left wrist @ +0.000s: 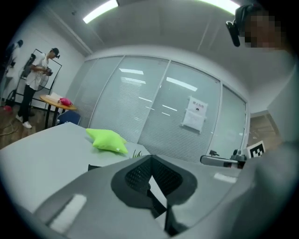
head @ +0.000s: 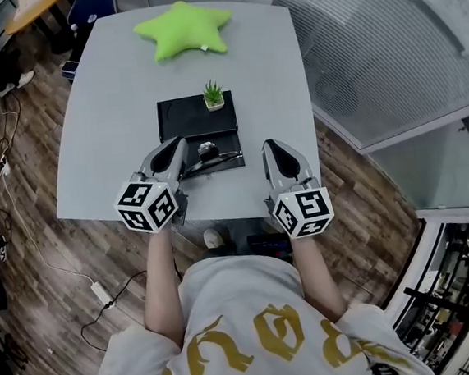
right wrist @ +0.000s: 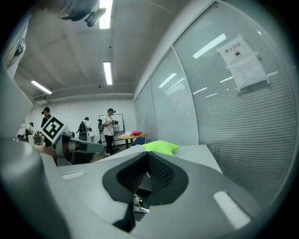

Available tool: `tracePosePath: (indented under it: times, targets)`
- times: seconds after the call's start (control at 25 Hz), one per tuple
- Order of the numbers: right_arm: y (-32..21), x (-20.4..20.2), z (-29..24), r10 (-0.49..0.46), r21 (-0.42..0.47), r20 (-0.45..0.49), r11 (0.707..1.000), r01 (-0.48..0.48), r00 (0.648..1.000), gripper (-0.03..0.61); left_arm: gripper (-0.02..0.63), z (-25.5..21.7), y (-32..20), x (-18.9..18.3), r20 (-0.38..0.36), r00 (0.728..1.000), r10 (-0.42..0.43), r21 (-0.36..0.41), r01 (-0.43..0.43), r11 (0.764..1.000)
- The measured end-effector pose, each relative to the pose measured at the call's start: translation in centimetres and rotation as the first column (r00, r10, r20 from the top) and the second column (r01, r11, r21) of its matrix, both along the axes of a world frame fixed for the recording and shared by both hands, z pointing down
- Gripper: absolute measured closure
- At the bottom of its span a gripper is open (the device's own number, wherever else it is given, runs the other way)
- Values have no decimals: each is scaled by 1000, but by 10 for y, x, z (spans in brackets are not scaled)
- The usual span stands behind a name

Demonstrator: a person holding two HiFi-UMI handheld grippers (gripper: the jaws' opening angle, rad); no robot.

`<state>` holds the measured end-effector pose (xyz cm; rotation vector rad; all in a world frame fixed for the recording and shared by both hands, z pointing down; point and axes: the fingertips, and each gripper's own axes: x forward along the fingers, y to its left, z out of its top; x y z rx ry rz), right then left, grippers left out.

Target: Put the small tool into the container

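Note:
A black tray-like container (head: 190,117) lies mid-table with a tiny potted plant (head: 213,96) on its far right corner. The small tool (head: 207,150), a round metal piece with a thin dark rod, rests on the black slab at the container's near edge. My left gripper (head: 179,143) hovers just left of the tool, jaws together and empty. My right gripper (head: 268,145) hangs to the tool's right, over bare table, also shut and empty. In the left gripper view the jaws (left wrist: 150,158) meet at a tip; the right gripper view shows its jaws (right wrist: 148,156) likewise.
A green star cushion (head: 183,29) lies at the far end of the grey table (head: 106,137). A glass partition with blinds (head: 386,44) runs along the right. Cables and a power strip (head: 102,293) lie on the wood floor at left. People stand far off (right wrist: 110,128).

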<state>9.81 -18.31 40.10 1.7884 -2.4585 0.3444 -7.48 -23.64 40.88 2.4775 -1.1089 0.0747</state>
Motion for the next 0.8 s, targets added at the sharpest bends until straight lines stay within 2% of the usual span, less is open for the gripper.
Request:
tracePosePath:
  times: [0.24,0.44,0.56,0.8]
  targets:
    - [10,-16,-4,-32,-15,-60,999,31,998,563,614,-10,17,-4,66,998,3,41,-6,999]
    - [23,-15,-4,-15,-25,-61,1000,13,998,563,614,-10,30,-5,71,997,11,40,-14,999]
    - [24,-12,-3,-13,-28,-61,1000,11,998,563,614,-12,33,0,127,992,23,78,-33,996]
    - [26,-19,-2,-40,-31,-66,999,38,997,558,614,-6,34,2,154,988,25,69,-36,997]
